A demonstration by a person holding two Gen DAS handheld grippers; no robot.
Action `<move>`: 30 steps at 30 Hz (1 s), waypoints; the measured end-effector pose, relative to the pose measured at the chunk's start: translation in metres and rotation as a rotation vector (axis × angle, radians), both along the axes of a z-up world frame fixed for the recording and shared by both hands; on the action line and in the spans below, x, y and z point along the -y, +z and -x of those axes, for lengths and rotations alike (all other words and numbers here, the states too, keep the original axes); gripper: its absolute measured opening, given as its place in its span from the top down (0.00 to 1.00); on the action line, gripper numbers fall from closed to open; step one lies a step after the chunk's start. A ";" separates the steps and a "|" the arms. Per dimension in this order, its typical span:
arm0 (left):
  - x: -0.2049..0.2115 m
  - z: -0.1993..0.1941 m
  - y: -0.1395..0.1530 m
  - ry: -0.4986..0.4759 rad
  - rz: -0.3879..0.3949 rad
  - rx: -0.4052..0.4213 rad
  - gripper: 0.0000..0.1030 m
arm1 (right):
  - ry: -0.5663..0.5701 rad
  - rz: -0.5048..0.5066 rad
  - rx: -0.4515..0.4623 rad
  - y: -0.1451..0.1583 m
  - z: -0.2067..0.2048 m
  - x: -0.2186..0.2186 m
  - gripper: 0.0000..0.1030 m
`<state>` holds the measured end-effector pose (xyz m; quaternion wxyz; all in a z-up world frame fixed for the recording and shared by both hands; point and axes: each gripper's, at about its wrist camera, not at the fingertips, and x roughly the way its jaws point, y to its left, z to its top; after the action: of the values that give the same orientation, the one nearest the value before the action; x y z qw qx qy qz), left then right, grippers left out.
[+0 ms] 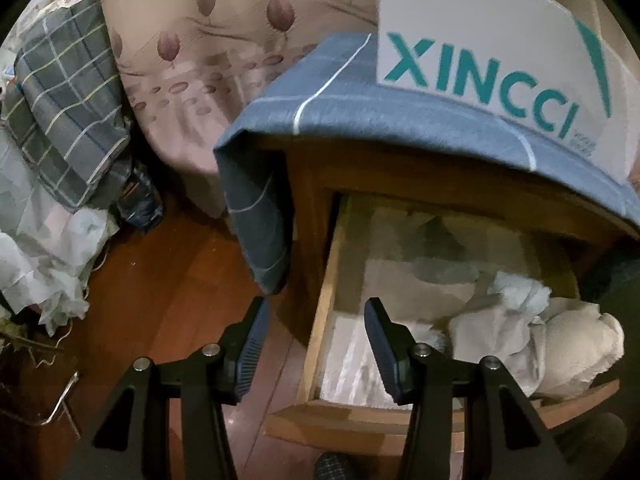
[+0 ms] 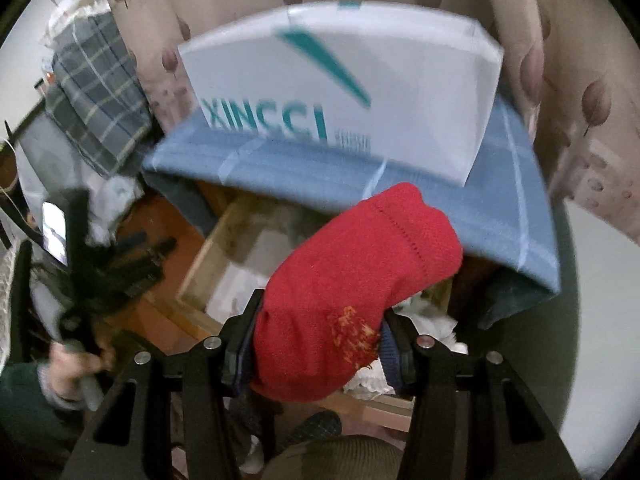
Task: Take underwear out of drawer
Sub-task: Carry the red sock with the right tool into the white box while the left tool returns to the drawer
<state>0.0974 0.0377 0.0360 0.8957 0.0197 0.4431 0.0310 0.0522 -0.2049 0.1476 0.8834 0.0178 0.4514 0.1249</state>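
Observation:
A wooden drawer (image 1: 338, 240) stands pulled out of a nightstand. Crumpled pale garments (image 1: 540, 344) and a light blue one (image 1: 516, 292) lie in its right part. My left gripper (image 1: 316, 308) hovers open over the drawer's left wall, holding nothing. In the right wrist view, my right gripper (image 2: 324, 312) is shut on red underwear (image 2: 360, 264) with an orange print, lifted above the drawer (image 2: 208, 248). The left gripper (image 2: 120, 264) shows blurred at the left there, with a hand (image 2: 76, 364) on its handle.
A blue checked cloth (image 1: 380, 112) covers the nightstand top, with a white XINCCI bag (image 1: 500, 60) on it. A leaf-print curtain (image 1: 220, 40) hangs behind. Plaid bedding (image 1: 68, 108) and pale fabric are piled at the left on the wooden floor (image 1: 160, 280), near a wire hanger (image 1: 60, 400).

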 end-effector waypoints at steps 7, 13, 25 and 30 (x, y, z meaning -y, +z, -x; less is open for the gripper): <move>-0.002 0.001 -0.002 0.020 0.005 0.001 0.51 | -0.004 0.005 0.121 0.066 -0.005 0.004 0.54; 0.000 0.001 -0.003 0.016 -0.007 0.002 0.51 | -0.011 0.025 0.183 0.103 -0.025 -0.002 0.54; -0.004 -0.001 -0.005 0.019 0.014 -0.010 0.51 | -0.064 0.076 0.186 0.120 -0.089 -0.001 0.54; -0.003 -0.001 -0.005 0.017 0.019 -0.012 0.51 | -0.091 0.090 0.148 0.111 -0.124 0.003 0.54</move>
<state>0.0985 0.0403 0.0309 0.8930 0.0075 0.4487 0.0343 0.1759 -0.2078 0.2587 0.9189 -0.0106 0.3888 0.0654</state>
